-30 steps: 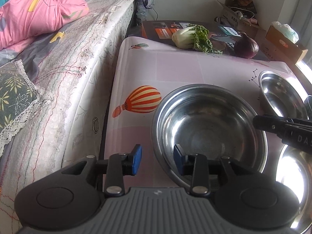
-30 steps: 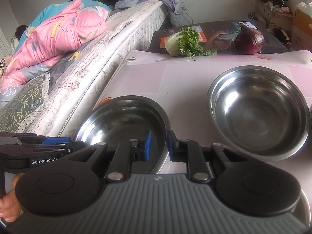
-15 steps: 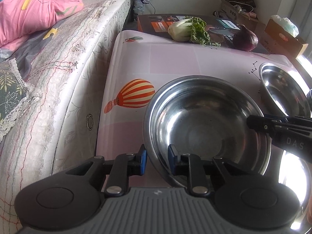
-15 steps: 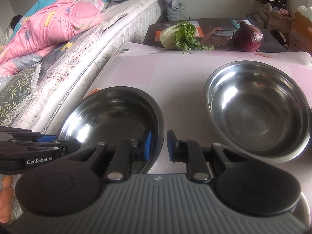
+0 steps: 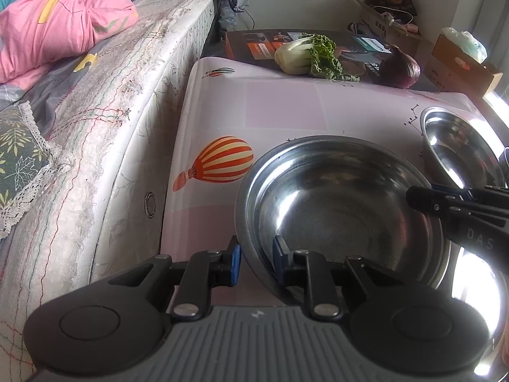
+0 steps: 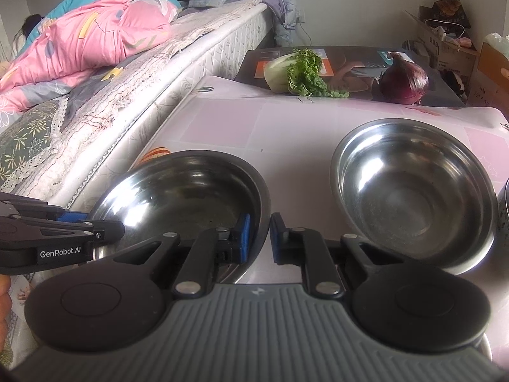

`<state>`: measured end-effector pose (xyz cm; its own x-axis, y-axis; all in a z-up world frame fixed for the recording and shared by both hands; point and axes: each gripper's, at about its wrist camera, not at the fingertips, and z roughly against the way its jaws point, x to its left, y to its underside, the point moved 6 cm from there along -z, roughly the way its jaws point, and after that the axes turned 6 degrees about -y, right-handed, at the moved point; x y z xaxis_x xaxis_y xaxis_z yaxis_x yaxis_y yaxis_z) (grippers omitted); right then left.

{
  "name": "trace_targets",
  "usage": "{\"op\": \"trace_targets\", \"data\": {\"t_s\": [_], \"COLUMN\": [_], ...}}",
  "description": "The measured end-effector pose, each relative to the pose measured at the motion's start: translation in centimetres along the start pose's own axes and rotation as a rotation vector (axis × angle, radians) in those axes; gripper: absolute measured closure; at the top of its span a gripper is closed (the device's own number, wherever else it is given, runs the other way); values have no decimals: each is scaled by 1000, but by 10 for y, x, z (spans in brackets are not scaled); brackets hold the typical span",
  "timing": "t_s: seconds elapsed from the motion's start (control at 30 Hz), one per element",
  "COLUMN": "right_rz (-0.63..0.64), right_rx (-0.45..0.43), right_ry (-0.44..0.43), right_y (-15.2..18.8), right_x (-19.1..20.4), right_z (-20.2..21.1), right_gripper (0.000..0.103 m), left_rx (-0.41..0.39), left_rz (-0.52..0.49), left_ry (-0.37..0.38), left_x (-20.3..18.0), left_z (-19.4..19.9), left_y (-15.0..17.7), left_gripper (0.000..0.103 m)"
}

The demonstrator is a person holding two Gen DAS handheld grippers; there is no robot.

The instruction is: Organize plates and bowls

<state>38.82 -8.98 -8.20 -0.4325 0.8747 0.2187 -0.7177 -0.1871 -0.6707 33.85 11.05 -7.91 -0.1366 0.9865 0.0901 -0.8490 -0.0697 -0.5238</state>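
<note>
A large steel bowl (image 5: 343,203) sits on the pink table; it also shows in the right wrist view (image 6: 187,197). My left gripper (image 5: 256,259) is shut on its near-left rim, one finger outside and one inside. My right gripper (image 6: 258,238) is shut on the bowl's right rim, and it shows in the left wrist view (image 5: 423,198). A second steel bowl (image 6: 413,191) stands to the right, also visible in the left wrist view (image 5: 458,146). A third shiny bowl (image 5: 477,289) lies at the near right.
A bed (image 5: 95,121) with a pink quilt (image 6: 95,35) runs along the table's left edge. A bok choy (image 6: 296,70) and a red onion (image 6: 404,79) lie on a dark box (image 5: 254,44) at the table's far end. Cardboard boxes (image 5: 461,60) stand at the back right.
My left gripper has closed from wide open onto the large bowl's left rim. My right gripper stays on the right rim. The bowl looks slightly raised and nearer to both cameras.
</note>
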Motion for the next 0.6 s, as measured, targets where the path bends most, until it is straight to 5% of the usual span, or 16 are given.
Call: {"op": "trace_targets", "data": {"t_s": [0.6], "right_rz": [-5], "right_rx": [-60], "right_ry": [-4], "right_y": [-10], "right_x": [-3], "right_z": [29], "right_gripper": [90], "left_rx": [-76], "left_rz": [-9], "left_ry": [15], "left_x": [-6], "left_z": [32], "left_y": [-16], "left_gripper": [81]}}
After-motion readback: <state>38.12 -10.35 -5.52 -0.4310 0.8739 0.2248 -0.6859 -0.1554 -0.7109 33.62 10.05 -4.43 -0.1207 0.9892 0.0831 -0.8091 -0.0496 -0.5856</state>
